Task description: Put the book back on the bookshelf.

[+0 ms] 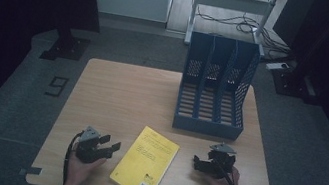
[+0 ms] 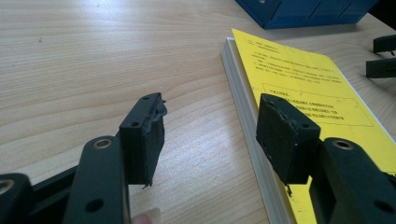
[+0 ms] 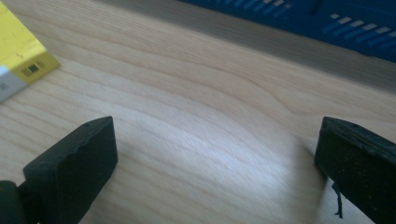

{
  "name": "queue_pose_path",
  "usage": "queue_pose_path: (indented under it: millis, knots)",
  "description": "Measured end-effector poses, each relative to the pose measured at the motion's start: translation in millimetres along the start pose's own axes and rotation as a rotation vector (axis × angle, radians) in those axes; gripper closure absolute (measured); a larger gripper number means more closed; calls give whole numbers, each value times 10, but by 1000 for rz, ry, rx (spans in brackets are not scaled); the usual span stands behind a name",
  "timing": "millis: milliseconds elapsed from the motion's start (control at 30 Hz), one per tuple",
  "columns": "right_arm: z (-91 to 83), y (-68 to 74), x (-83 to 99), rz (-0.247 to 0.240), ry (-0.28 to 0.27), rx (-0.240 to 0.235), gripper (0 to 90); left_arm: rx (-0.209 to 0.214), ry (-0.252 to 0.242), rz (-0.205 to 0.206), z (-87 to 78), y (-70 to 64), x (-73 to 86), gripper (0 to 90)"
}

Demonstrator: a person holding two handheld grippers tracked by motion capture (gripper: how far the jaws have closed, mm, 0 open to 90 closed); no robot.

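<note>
High view: book (image 1: 145,163) flat on desk (image 1: 116,94), near front edge, between both tongs; blue rack (image 1: 215,88) farther back. Left tongs (image 1: 112,146) open, held low beside book, aimed at its edge. Right tongs (image 1: 202,163) open, resting near opposite side.

Left gripper view: left tongs (image 2: 210,135) spread, straddling book's (image 2: 308,102) page edge. Likely stiff, moderately heavy, glossy cover; best gripped across thickness at long edge.

Right gripper view: right tongs (image 3: 215,163) wide apart over bare desk, book corner (image 3: 21,60) off to one side.
</note>
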State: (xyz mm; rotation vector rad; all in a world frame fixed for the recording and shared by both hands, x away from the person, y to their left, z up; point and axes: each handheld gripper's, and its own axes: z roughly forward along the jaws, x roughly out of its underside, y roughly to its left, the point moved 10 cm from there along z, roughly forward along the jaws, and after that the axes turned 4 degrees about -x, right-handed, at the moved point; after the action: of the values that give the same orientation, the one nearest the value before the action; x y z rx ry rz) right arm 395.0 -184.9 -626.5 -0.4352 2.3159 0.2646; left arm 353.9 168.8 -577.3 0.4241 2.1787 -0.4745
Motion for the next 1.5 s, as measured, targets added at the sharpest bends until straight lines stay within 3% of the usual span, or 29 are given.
queue_pose_path:
  millis: [800, 1267, 1400, 1500]
  knots:
    - [-94, -199, 75, 55, -5, 53, 0, -29, 32, 15, 21, 80, 60, 401]
    - [-112, -213, 87, 59, -8, 59, 4, -29, 35, 11, 22, 92, 62, 395]
    - [-131, -226, 83, 69, -18, 67, 53, -28, 37, 11, 26, 90, 66, 394]
    - [-157, -208, 55, 87, -30, 43, 69, -26, 32, 8, 18, 89, 56, 393]
